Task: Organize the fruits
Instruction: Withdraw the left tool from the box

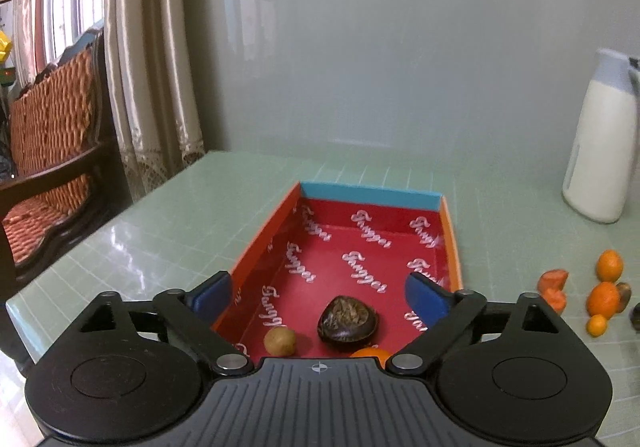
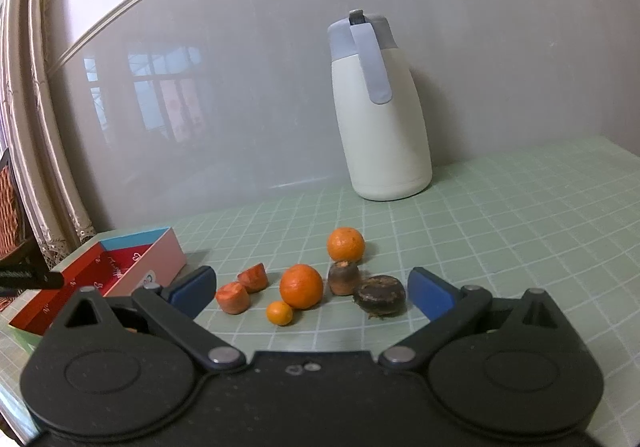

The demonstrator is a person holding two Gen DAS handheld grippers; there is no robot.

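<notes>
Left gripper: jaws wide apart, empty, above the red box at lower centre. Inside lie a dark wrinkled fruit, a small tan fruit and an orange fruit, half hidden by the gripper body. Right gripper: jaws open, empty, with loose fruits on the desk beyond. A white flask stands upper right.

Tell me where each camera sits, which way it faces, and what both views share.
Left wrist: rides the open left gripper, looking down into the red printed cardboard box holding a dark wrinkled fruit.
Right wrist: rides the open right gripper, facing the wall over loose round orange tangerines.
Shared: box, tangerines, white jug with grey lid, green gridded mat.
</notes>
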